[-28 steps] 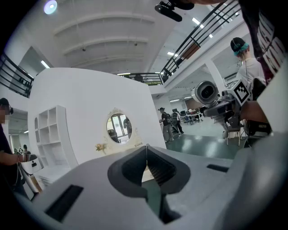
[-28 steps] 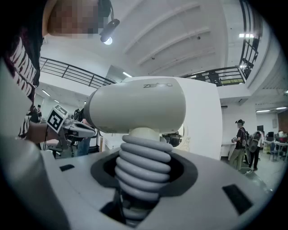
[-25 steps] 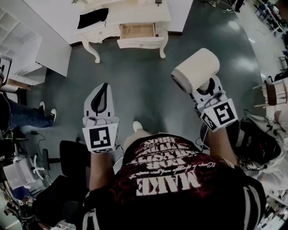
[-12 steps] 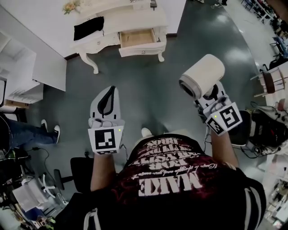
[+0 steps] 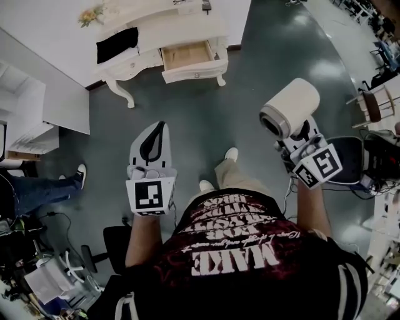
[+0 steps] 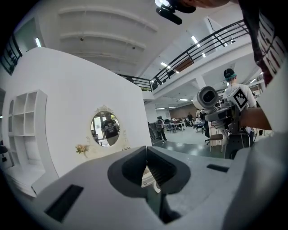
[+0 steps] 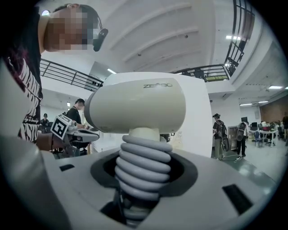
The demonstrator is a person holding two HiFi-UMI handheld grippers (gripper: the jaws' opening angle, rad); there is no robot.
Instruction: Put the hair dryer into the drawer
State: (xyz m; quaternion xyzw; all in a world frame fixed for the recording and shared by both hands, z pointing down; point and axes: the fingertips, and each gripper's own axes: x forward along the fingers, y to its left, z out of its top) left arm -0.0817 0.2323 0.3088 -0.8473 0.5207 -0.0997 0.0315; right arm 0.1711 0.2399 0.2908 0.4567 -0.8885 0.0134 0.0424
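Note:
In the head view a white dressing table [image 5: 164,30] stands at the top by the wall, with its drawer [image 5: 186,55] pulled open and showing a bare wooden bottom. My right gripper [image 5: 299,132] is shut on the ribbed grey handle [image 7: 141,168] of a cream hair dryer [image 5: 290,105], whose barrel [image 7: 139,108] lies crosswise above the jaws. My left gripper [image 5: 160,126] is held level at the left, shut and with nothing in it. Its closed tips [image 6: 146,170] point toward the table. Both grippers are over the grey floor, well short of the drawer.
A black cloth [image 5: 117,44] and a flower sprig [image 5: 90,14] lie on the table's left part. An oval mirror [image 6: 105,129] hangs on the wall. A white shelf unit [image 5: 25,119] stands at the left, chairs [image 5: 375,112] at the right, and a seated person's legs [image 5: 44,187] lower left.
The person has stepped toward the table, one foot now forward. Both grippers have been carried along with it. The hair dryer stays in the right grip.

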